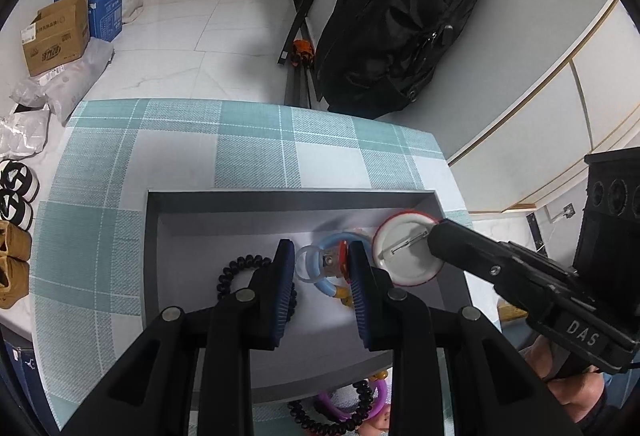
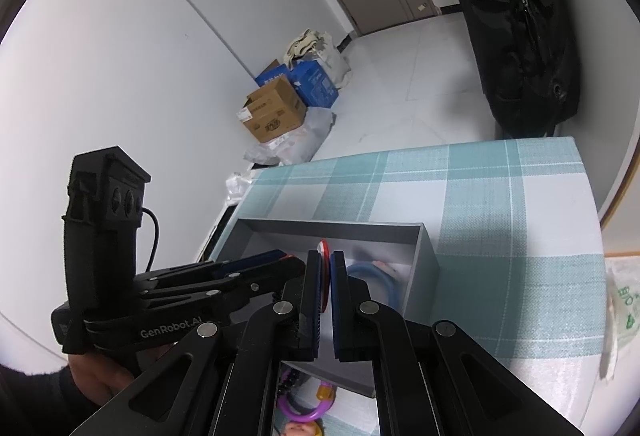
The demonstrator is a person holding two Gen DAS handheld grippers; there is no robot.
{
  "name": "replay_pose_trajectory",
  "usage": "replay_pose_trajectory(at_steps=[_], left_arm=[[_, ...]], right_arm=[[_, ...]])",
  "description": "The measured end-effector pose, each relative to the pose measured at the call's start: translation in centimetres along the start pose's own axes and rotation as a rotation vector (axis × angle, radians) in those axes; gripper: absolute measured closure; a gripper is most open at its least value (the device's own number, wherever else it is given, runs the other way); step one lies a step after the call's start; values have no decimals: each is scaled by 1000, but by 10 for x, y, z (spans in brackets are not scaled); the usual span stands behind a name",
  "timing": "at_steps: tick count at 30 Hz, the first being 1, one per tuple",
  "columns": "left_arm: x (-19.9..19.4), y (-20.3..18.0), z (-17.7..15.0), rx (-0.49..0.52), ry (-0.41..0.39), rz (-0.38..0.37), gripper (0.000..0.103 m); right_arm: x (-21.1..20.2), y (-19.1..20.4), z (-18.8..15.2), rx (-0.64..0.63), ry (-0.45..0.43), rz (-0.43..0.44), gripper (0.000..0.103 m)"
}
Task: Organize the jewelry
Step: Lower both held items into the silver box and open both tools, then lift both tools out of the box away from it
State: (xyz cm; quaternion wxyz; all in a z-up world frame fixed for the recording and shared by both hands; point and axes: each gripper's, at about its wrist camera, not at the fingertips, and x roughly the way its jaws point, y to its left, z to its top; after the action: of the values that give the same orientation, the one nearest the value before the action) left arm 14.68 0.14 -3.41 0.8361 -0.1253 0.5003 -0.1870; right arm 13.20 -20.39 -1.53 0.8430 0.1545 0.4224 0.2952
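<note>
Right fingers (image 2: 326, 276) clamped on round badge (image 1: 404, 256), edge-on, pin-back leftward

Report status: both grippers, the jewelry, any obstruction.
Left gripper open, straddling the blue ring bracelet in the grey box. Right gripper shut on the round white pin badge, over the box. Black coil bracelet beside left finger.

On my right gripper (image 1: 436, 236) the body reads "DAS". My left gripper (image 2: 288, 260) carries "GenRobot.AI" along its side. Print on the cardboard box (image 2: 272, 116) beyond is illegible.
</note>
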Motion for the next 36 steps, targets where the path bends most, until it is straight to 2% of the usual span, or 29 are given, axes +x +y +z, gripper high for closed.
replay_pose_trajectory(at_steps=[4,6,7,9,10,11,12,13,14,19,21,28,36], left_arm=[[1,2,2,-28,16,-40,80],[1,3,2,-40,17,-35,80],[0,4,2,-43,15,-39,80],[-3,3,2,-50,10,-52,78],[-5,2,2,-49,7,-55,71],[-9,0,2,-42,-4,-53,62],[-12,-1,1,-35,-18,-48,57],[-15,-2,1,-29,-30,-42,51],[-19,-3,1,-22,-40,-37,50],[-28,-6,-2,-7,-57,-10,49],[-32,-5,-4,-6,-63,1,49],[-47,-6,-14,9,-103,28,48],[-61,-8,-40,40,-138,54,45]], right_arm=[[3,0,0,0,10,7,97],[1,2,-1,-13,3,-1,96],[1,3,-1,-21,0,-11,94],[-2,3,-1,-23,-11,-12,84],[-5,4,0,-22,-21,-11,81],[-9,4,0,-24,-33,-13,72],[-11,5,0,-27,-42,-12,66],[-15,6,0,-32,-54,-9,66],[-17,7,0,-37,-62,-12,64],[-27,9,-1,-45,-84,-32,56],[-33,10,-2,-48,-96,-45,49],[-47,13,-10,-51,-121,-77,46],[-63,25,-26,-77,-148,-122,21]])
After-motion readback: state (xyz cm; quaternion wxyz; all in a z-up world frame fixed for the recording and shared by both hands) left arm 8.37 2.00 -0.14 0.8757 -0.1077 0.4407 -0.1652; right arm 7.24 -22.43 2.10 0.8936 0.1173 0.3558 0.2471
